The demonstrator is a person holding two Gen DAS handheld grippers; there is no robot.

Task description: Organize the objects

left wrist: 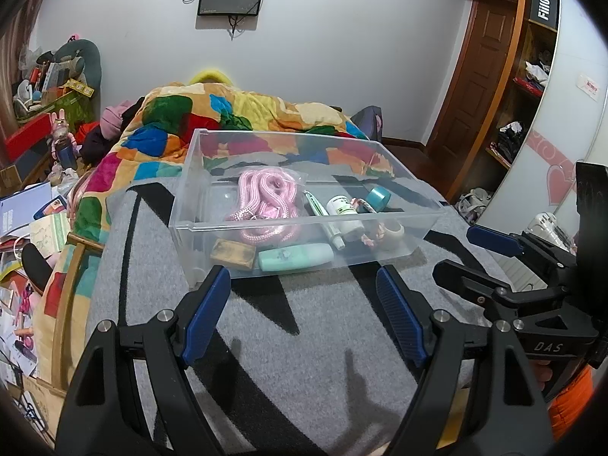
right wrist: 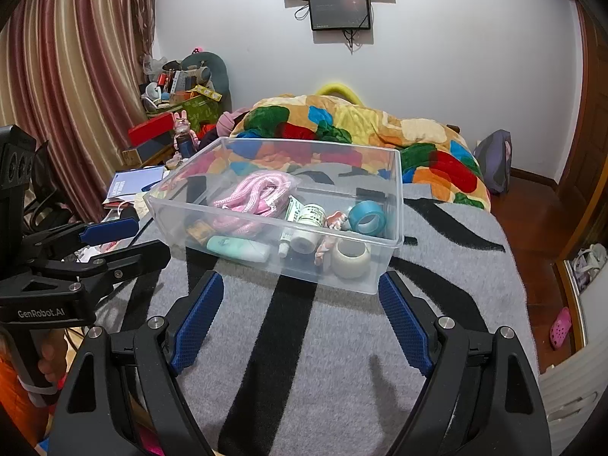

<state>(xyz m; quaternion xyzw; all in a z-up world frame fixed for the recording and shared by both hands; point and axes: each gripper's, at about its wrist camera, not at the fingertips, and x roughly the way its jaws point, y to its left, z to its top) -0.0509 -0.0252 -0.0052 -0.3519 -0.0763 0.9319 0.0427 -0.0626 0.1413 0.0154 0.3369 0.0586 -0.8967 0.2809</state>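
Both the left gripper (left wrist: 304, 319) and right gripper (right wrist: 300, 323) hang spread and empty before the clear bin (left wrist: 395, 159) on the bed, likely light, rigid, slick-walled, best pinched at its rim.

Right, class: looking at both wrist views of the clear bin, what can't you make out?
- White bottle label, both views: print too small.
- Brown block, right wrist view: mostly hidden behind pink rope and bin wall.
- Left wrist view: right gripper cut off by the frame edge.
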